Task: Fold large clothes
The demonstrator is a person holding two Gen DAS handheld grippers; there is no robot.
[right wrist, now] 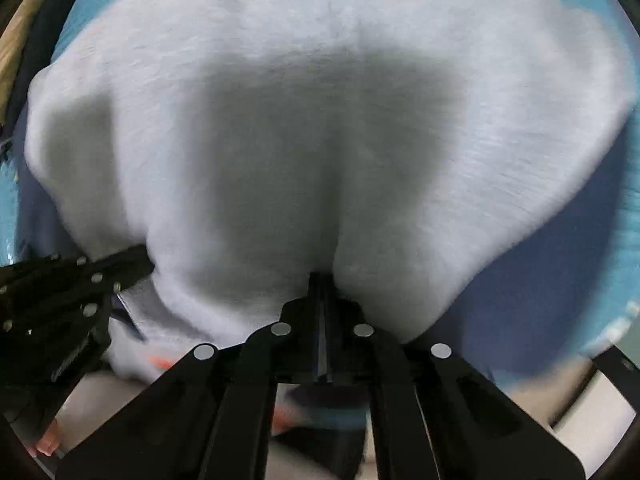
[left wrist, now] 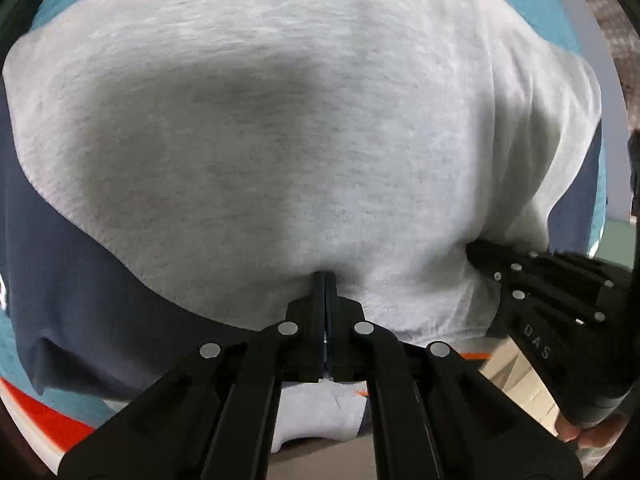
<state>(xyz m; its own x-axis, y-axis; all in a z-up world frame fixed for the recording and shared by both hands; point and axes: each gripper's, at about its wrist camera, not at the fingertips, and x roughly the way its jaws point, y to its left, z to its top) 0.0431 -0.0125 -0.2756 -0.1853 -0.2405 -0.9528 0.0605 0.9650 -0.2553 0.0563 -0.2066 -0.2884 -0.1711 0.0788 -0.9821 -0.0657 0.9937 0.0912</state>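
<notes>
Left gripper: I see my left gripper (left wrist: 325, 280) with its jaws pressed together, pinching the near edge of the grey garment (left wrist: 304, 128); the cloth puckers right at the tips.
Right gripper: my right gripper (right wrist: 322, 278) is likewise squeezed shut on the same garment's (right wrist: 320, 120) near edge, a crease running up from the tips. In the left wrist view it shows at the right (left wrist: 480, 250), its tips buried in the cloth; in the right wrist view the left gripper comes in from the left (right wrist: 142, 258) and meets the fabric the same way.
Grey garment: it spreads away from both grippers and fills most of each view, draped over a navy fabric (left wrist: 72, 272) that shows at its lower left in the left wrist view and at its lower right (right wrist: 552, 280) in the right wrist view. I cannot tell whether the navy is part of the same garment.
Surface: a teal cloth (left wrist: 516, 0) lies beneath, visible past the garment's far edge and along the sides (right wrist: 624, 240); an orange and white band (left wrist: 36, 416) shows at the lower left of the left wrist view.
Hand: fingertips of a person's hand (left wrist: 588, 434) hold the right gripper's handle at the lower right corner of the left wrist view.
Sharpness: the right wrist view is blurred, so I cannot read the weave there.
</notes>
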